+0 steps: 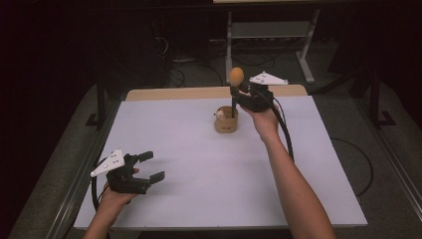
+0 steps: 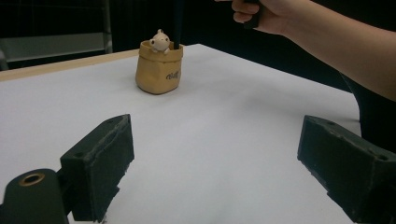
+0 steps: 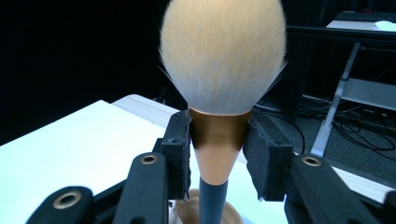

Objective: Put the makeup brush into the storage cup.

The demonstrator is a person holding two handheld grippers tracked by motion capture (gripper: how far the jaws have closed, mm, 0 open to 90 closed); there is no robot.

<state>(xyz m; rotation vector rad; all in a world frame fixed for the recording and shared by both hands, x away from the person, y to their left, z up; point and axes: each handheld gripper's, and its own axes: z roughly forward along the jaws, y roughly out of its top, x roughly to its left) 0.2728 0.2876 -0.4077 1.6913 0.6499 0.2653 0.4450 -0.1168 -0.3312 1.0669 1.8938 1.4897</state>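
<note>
Right gripper (image 3: pixel 218 154) clamped on makeup brush (image 3: pixel 219 79) — upright between its pads — above tan pouch (image 1: pixel 226 120).

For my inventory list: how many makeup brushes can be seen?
1. The makeup brush stands upright in the right claw, above the small pouch. Others may hide inside.

Left gripper (image 1: pixel 149 167) jaws wide apart
</note>
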